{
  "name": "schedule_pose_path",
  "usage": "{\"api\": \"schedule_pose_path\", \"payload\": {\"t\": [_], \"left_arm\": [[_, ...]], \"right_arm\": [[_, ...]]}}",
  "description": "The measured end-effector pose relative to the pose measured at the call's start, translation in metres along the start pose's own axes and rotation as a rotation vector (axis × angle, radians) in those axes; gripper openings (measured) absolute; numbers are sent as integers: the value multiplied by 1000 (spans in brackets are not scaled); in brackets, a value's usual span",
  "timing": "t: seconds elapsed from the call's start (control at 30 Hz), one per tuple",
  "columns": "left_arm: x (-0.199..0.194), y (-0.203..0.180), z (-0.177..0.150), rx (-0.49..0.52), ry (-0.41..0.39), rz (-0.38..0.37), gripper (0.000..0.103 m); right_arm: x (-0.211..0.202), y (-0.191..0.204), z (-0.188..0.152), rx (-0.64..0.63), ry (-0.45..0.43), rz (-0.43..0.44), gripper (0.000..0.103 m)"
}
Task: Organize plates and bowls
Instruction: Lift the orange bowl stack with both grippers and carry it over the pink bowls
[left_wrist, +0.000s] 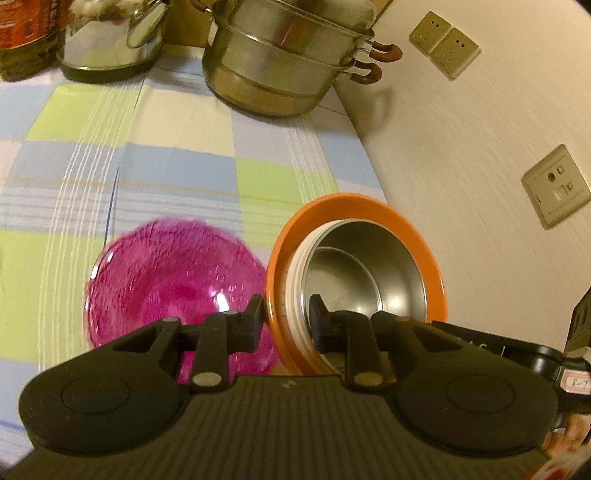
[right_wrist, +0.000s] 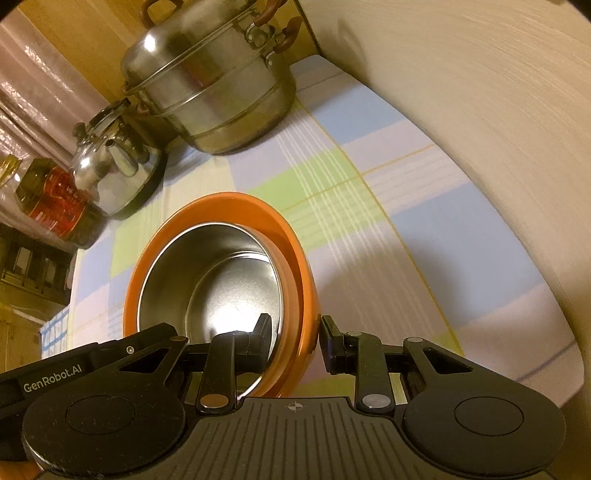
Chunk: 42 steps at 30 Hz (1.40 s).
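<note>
An orange plate (left_wrist: 424, 236) with a steel bowl (left_wrist: 369, 273) nested inside it is held tilted above the surface (left_wrist: 177, 147) by both tools. In the left wrist view, the left tool (left_wrist: 286, 317) is clamped on the near left rim of the stack: one finger (left_wrist: 255, 310) is pressed against the orange outside, the other (left_wrist: 317, 314) is set inside the bowl. A white band (left_wrist: 297, 280) is seen between the orange rim and the steel wall; whether it belongs to the bowl or is a separate piece cannot be told.

In the right wrist view, the right tool (right_wrist: 293, 332) is clamped on the opposite rim of the plate (right_wrist: 291, 258), with one finger (right_wrist: 262, 328) inside the bowl (right_wrist: 221, 280) and the other (right_wrist: 330, 332) against the orange outside.

A pink glass bowl (left_wrist: 173, 280) is seen on the checked cloth, just left of the held stack and partly hidden by the left tool.

At the far end of the surface a tiered steel steamer (left_wrist: 284, 62) is stood near the wall (left_wrist: 480, 122), with a kettle (left_wrist: 110, 40) beside it and a red-labelled bottle (left_wrist: 26, 33) further left. Three sockets are mounted on the wall.
</note>
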<state>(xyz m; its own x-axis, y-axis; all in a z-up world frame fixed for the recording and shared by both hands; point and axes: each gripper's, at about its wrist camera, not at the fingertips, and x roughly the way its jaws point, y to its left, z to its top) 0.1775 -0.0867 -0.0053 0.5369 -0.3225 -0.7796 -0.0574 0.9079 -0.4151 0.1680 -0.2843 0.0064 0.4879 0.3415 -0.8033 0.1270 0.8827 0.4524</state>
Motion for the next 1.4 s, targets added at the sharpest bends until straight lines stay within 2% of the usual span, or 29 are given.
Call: {"api": "schedule_pose_path", "payload": {"t": [0.37, 0.67, 1.03, 1.4], "left_arm": [[-41, 8, -47, -39, -19, 14, 23], [-67, 29, -70, -73, -36, 41, 23], [-85, 46, -77, -107, -57, 64, 23], [-77, 59, -63, -130, -59, 73, 23]], "right_arm": [[-24, 13, -43, -21, 11, 21, 28], [-26, 34, -70, -70, 41, 41, 28], [-19, 54, -83, -111, 65, 63, 28], [2, 65, -71, -126, 90, 64, 28]]}}
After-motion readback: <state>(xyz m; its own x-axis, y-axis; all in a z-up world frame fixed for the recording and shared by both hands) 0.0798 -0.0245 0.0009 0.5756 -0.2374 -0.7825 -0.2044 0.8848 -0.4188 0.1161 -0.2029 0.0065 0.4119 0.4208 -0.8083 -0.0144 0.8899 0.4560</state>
